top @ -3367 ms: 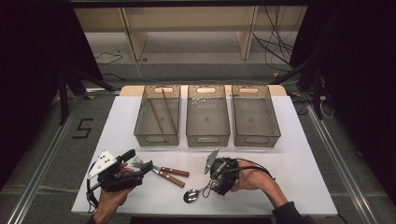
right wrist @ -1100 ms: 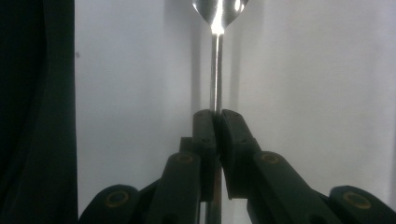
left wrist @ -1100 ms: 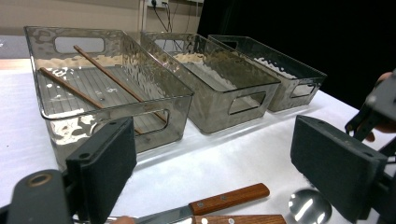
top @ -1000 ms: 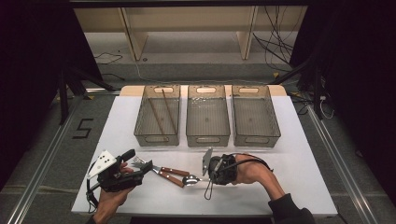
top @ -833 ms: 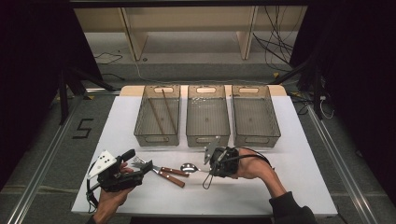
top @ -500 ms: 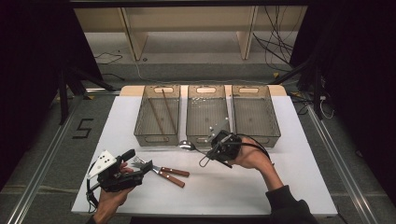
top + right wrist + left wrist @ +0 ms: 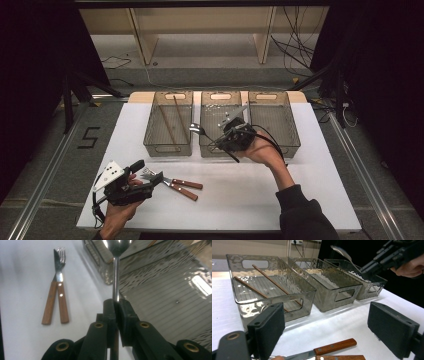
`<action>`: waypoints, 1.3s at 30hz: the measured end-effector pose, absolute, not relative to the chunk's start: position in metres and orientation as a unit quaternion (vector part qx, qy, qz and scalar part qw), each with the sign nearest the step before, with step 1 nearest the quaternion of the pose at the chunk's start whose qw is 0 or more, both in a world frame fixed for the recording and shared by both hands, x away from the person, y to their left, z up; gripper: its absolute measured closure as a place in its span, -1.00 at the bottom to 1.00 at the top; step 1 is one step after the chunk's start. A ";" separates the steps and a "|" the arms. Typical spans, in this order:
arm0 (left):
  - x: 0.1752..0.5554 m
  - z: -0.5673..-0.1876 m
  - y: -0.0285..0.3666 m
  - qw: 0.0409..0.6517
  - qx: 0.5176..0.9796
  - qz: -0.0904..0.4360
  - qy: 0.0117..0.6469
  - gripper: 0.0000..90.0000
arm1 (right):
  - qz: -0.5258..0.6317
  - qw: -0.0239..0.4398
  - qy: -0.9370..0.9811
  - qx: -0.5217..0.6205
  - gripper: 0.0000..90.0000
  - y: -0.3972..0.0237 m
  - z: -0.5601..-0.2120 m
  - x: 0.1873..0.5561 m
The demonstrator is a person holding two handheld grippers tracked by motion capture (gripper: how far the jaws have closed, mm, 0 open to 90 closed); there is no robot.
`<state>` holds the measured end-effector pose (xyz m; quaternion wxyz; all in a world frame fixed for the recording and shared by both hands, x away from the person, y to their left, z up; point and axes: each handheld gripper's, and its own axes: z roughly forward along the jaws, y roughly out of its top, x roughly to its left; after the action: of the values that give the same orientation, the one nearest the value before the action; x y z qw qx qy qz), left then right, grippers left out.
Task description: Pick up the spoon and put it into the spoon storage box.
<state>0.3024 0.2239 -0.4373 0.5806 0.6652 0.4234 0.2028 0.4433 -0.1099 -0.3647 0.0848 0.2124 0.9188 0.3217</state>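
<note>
A white, smooth table (image 7: 300, 190) carries three clear, grey-tinted plastic bins in a row at its far side, each a long rectangle with rippled walls, a ribbed floor and cut-out handles at the ends. The left bin (image 7: 169, 125) holds two thin brown chopsticks (image 7: 172, 120) lying lengthwise; the middle bin (image 7: 212, 145) and the right bin (image 7: 275, 120) stand just beside it.

On the near part of the table lie a knife (image 7: 187, 182) and a fork (image 7: 172, 184), both with reddish wooden riveted handles and steel ends, crossing each other so that the handles spread apart.

The right gripper (image 7: 220, 141), black and blocky with a cable looping off it, hangs above the near end of the middle bin, the person's dark-sleeved forearm reaching up from the table's near edge and the wrist bent to aim the jaws leftward. Its jaws are clamped on the thin steel handle of a spoon (image 7: 197, 129), whose shiny oval bowl sticks out over the gap between the left and middle bins, off the table.

The left gripper (image 7: 145, 177) lies low at the near left, level with the table, topped by a grey three-cornered plate. Its padded jaws stand wide apart with nothing between them, just beside the fork's tines.
</note>
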 end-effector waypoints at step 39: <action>0.303 -0.437 0.224 0.583 0.663 0.202 0.424 -0.69 | 0.359 0.120 0.848 0.371 0.90 -0.109 -0.365 0.520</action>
<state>0.3025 0.2240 -0.4370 0.5827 0.6632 0.4239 0.2022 0.5203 -0.1092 -0.3652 0.1204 0.3707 0.8480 0.3592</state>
